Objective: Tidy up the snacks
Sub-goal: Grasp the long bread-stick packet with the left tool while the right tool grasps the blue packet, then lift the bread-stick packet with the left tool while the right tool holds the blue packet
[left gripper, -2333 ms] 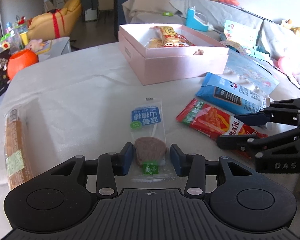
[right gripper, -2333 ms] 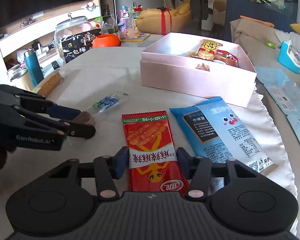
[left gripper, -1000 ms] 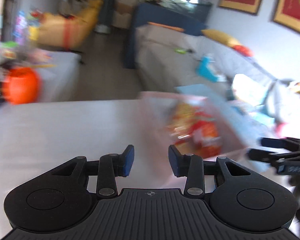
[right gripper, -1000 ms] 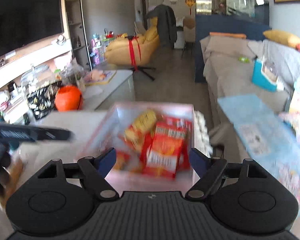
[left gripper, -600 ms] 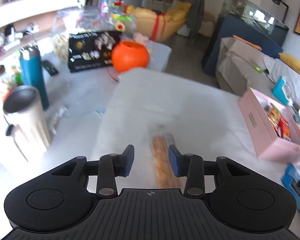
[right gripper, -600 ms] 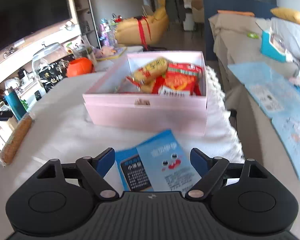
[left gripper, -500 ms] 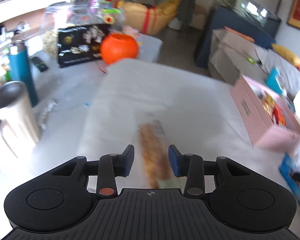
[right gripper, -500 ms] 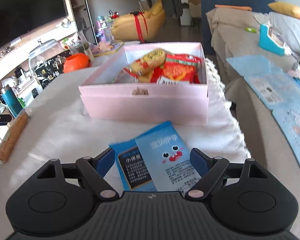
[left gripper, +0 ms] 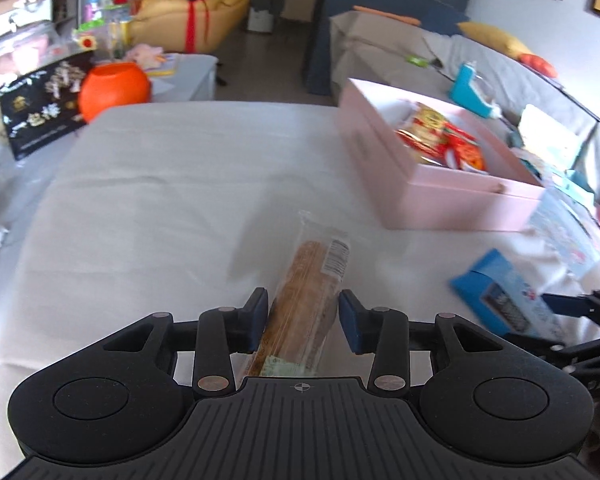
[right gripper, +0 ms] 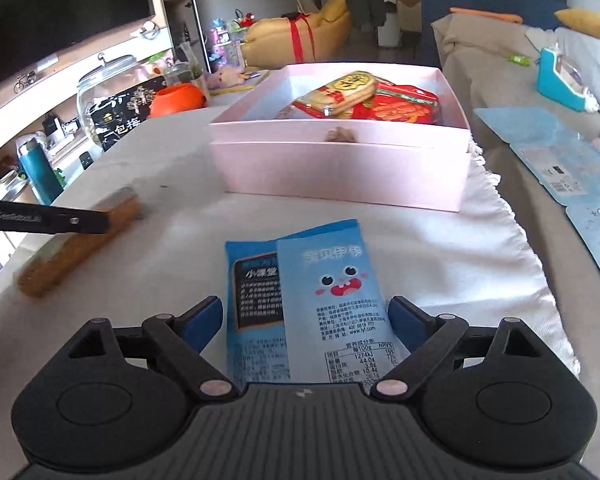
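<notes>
— What covers the table (right gripper: 492, 240)?
— Matt white cloth, fringed along its right edge.
— The snacks?
— Glossy blue plastic packet (right gripper: 332, 300); clear film around the breadstick (left gripper: 304, 304). The pink box (right gripper: 340, 168) looks like matt card.

The tablecloth (left gripper: 172, 184) is plain white, with a fringed white edge on the side seen from the right wrist. The box (right gripper: 340, 168) is pale pink all over, inside and out. In it lie packets (right gripper: 380, 104) in bright red and yellow, one with a golden oval label. The long snack stick (left gripper: 304, 292) is golden brown in a clear wrapper with a white barcode patch. The blue packet (right gripper: 324, 300) is light blue with a cartoon face, black eyes and a red mouth, beside a darker blue panel holding a black square. Both grippers are black with blue pads (left gripper: 260, 316). The round pot (left gripper: 114, 88) beyond looks solid orange, though blurred.
</notes>
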Demonstrator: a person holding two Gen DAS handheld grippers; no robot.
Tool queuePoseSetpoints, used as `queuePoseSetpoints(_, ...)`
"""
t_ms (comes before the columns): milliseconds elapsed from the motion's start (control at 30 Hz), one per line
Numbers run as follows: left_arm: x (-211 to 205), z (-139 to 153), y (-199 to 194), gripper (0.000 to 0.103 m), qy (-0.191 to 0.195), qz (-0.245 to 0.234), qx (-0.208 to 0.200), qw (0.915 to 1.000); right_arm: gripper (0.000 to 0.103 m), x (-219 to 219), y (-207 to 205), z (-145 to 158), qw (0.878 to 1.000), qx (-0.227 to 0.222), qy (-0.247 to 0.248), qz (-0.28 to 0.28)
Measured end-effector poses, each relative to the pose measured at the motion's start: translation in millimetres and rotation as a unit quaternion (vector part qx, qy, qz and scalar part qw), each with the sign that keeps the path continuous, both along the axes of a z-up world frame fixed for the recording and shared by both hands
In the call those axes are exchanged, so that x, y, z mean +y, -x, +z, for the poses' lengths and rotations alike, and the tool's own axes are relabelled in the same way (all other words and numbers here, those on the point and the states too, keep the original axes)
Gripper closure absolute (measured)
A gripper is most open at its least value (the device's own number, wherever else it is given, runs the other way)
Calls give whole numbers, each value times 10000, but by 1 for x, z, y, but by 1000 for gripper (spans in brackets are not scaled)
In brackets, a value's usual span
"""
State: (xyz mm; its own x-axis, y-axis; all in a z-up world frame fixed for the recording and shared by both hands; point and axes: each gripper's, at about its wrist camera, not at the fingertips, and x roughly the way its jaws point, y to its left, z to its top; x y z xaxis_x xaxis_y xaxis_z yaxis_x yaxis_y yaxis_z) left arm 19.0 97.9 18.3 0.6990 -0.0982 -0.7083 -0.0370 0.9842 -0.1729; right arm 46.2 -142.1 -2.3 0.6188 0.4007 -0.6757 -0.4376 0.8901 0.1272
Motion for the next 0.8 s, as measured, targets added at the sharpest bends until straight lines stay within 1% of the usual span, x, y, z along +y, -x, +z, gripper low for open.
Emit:
queuePoseSetpoints(133, -7, -1, 4, 59, -10, -120, 23, 9999, 13, 0, 7, -1, 10000, -73, 43, -5)
queuePoseSetpoints(233, -12, -2, 11, 59, 13, -165, 39, 9999, 12, -2, 9, -2, 9999, -104, 31, -133)
queuePoseSetpoints(300, -16, -5, 16, 59, 110, -184, 57, 9998, 11, -5, 10, -2, 9996, -73, -41, -253)
queuePoseSetpoints(400, -23, -10, 21, 59, 328, -256, 111, 9991, 6, -8, 14, -3, 9992, -43, -180, -358)
queuePoseSetpoints(467, -31, -11, 25, 59, 212, -333, 61, 9992, 0, -7, 14, -4, 9994, -33, -151, -324)
queuePoseSetpoints(567, -36, -12, 28, 59, 44, -455, 15, 9990, 0, 0, 12, -5, 9996, -29, 3, -285)
queuePoseSetpoints(700, -41, -13, 29, 59, -104, -555, -14, 9984, 0, 16, 13, -7, 9983, -80, 528, -214)
queuePoseSetpoints(800, -43, -12, 30, 59, -113, -568, 66, 9983, 0, 14, 12, -7, 9986, -79, 490, -174)
